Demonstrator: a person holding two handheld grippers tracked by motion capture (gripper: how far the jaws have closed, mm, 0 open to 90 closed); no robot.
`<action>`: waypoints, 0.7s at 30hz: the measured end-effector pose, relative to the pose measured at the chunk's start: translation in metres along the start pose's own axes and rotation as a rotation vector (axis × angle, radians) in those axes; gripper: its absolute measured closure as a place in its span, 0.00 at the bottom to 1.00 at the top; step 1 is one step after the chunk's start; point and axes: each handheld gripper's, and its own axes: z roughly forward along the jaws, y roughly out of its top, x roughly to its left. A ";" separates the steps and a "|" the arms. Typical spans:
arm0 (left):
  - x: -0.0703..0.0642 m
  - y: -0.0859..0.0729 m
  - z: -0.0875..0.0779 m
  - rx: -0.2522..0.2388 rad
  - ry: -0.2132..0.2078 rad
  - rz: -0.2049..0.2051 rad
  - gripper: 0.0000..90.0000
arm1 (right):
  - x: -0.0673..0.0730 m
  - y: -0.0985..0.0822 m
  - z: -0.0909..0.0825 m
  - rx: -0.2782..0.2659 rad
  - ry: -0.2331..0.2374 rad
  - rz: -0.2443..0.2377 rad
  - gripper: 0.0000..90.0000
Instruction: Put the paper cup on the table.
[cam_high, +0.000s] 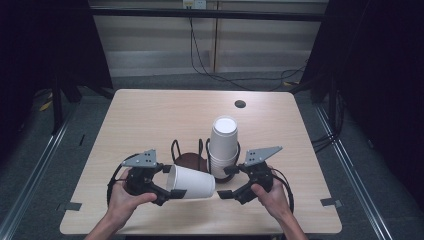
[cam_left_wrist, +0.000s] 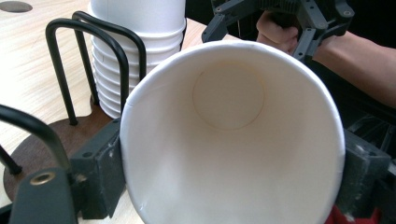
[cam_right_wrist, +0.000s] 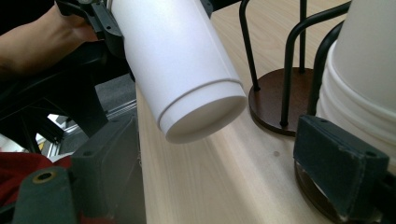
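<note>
**Paper cup held sideways between two hand-held grippers**

A person stands at a pale wooden table (cam_high: 150, 115), a two-jaw gripper in each hand. The left gripper (cam_high: 167, 190) is closed on a single white paper cup (cam_high: 192, 182), pinching it at the rim end. The cup lies on its side in the air just above the table's near edge, mouth toward the left hand, base pointing at the right gripper (cam_high: 227, 182).

From the left gripper view, the cup's open mouth (cam_left_wrist: 229, 140) sits squarely between the two black jaws, one pressing each side of the rim, and the round shape looks barely squeezed.

The right gripper stands open and holds nothing. Its jaws are spread wide, just beside the cup's base; in the right gripper view the base (cam_right_wrist: 205, 119) hangs between and a little beyond them, not touching either one.

Behind the cup, a stack of white cups (cam_high: 223, 145) stands upside down in a black wire holder (cam_high: 187, 150) on a dark round base, with a second, empty bay beside it.

The cup looks very light, thin-walled and easy to crush. The rolled rim and the stiff bottom ring appear the firmest places to grip; the middle of the wall would likely buckle, and the smooth surface may slip under a weak pinch.
</note>
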 end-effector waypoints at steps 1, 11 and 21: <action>-0.001 0.000 -0.001 0.000 0.003 -0.001 0.16 | 0.000 0.000 0.000 0.001 -0.004 0.001 0.16; 0.004 -0.011 -0.013 0.036 0.044 -0.010 0.16 | -0.002 -0.002 -0.001 0.002 -0.020 0.005 0.16; 0.011 -0.012 -0.042 0.035 0.093 -0.015 0.16 | -0.004 -0.004 0.000 0.019 -0.027 0.016 0.16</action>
